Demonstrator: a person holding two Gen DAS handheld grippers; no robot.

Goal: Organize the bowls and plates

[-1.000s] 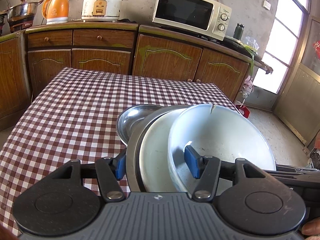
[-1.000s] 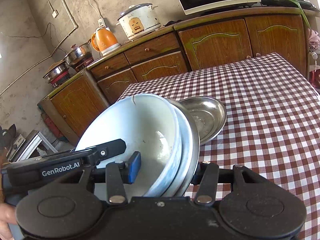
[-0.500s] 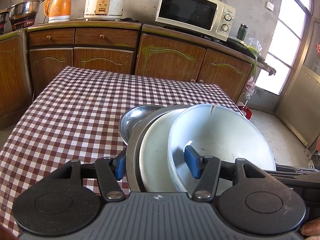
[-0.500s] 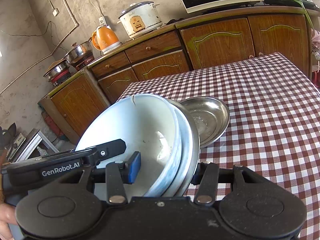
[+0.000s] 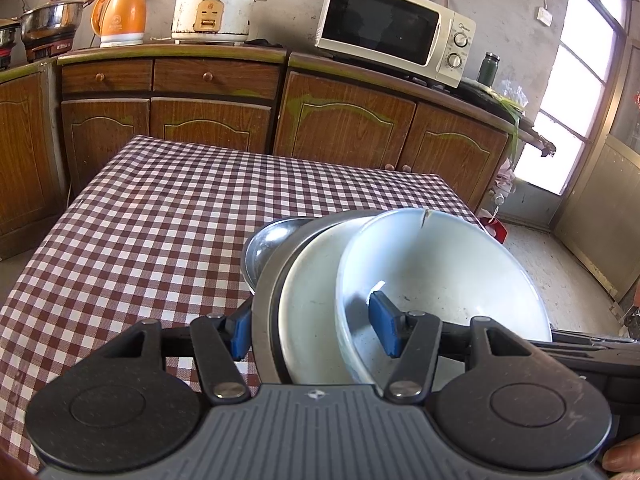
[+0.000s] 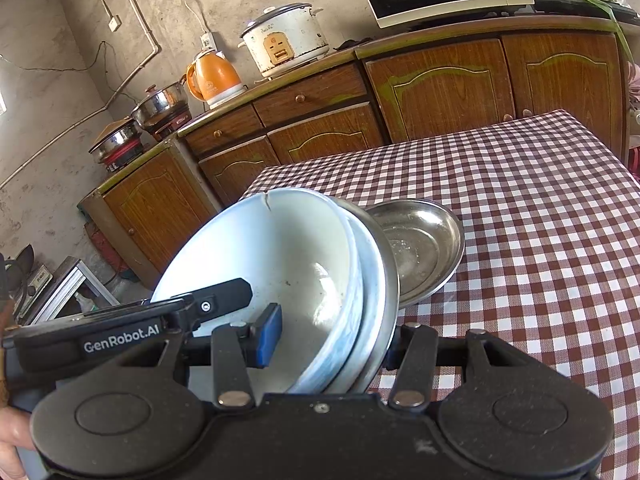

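Left gripper (image 5: 312, 330): clamps the tilted stack of dishes, one blue pad inside the white bowl, the other behind the steel plate.
Right gripper (image 6: 332, 338): grips the same stack from the opposite side, in the same way.
White bowl (image 5: 448, 276): frontmost in the stack, rim cracked at the top.
White plate (image 5: 308, 312): nested behind the bowl.
Steel plate (image 5: 262, 308): outermost.
Steel dish (image 6: 420, 244): lies on the checked tablecloth (image 5: 160, 220), just behind the stack.
Microwave (image 5: 394, 28): on the far counter.
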